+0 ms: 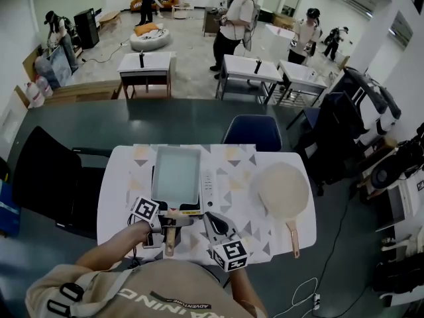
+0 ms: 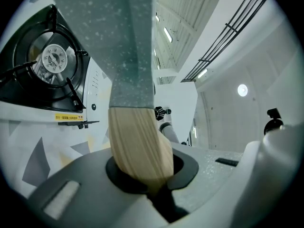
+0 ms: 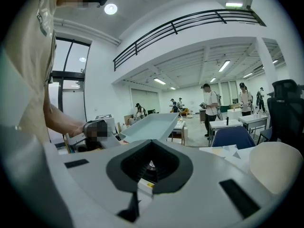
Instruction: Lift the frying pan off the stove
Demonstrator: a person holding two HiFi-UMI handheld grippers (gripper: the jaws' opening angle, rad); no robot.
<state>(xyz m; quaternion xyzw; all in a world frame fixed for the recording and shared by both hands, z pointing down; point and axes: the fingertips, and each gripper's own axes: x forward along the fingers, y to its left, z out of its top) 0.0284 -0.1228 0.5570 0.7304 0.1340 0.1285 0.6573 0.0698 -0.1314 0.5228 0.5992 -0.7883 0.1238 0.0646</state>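
A rectangular grey-green frying pan (image 1: 175,174) hangs over the portable gas stove (image 1: 208,185) on the white table. My left gripper (image 1: 169,225) is shut on its wooden handle (image 1: 170,236). In the left gripper view the handle (image 2: 137,141) sits between the jaws. The pan's speckled underside (image 2: 114,32) rises above the bare burner (image 2: 54,61), clear of it. My right gripper (image 1: 213,220) hovers just right of the handle, shut with nothing in it. In the right gripper view the pan (image 3: 152,126) floats tilted, beyond the closed right gripper (image 3: 149,167).
A round beige pan (image 1: 283,191) with a wooden handle lies on the table's right side. A blue chair (image 1: 250,132) stands behind the table (image 1: 119,177), a black chair (image 1: 46,171) to its left. Several people and desks are farther back.
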